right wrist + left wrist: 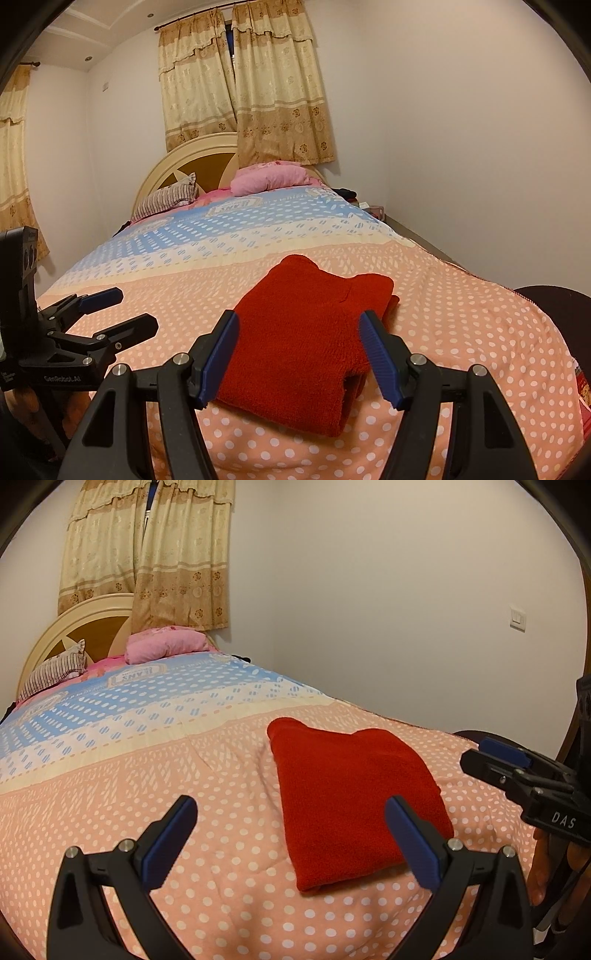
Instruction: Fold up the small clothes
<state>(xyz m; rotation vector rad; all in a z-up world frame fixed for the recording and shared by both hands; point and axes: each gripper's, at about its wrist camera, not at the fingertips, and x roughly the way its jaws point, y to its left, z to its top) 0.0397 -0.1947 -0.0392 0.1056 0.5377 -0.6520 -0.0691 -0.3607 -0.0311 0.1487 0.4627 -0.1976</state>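
Right tongs (297, 354): nearest the lens in the right wrist view; the blue pads stand apart with nothing pinched, and the red garment shows through the gap, lying on the bed beyond them.
Left tongs (291, 843): spread wide and empty, hovering over the dotted bedspread (184, 775) just beside the garment's left edge.
Red garment (306, 332): a small knitted piece lying as a compact, stacked rectangle near the foot of the bed, on the pink dotted band; neither tongs touches it.
Progress: this piece looks folded, with edges lined up and layers visible at the near right corner. Judging by that, the folding of it is done or nearly so.
Left to do: perhaps a last tidy of the slightly bulging far edge; no other clothes waiting to be folded show on the bed.
Hidden: what kind of garment it is, since sleeves or legs are tucked inside.
Cut off: the dark round object (554, 306) past the right bed edge; it cannot be identified.
Hard to make out: small clutter by the wall beyond the pink pillow (269, 177).
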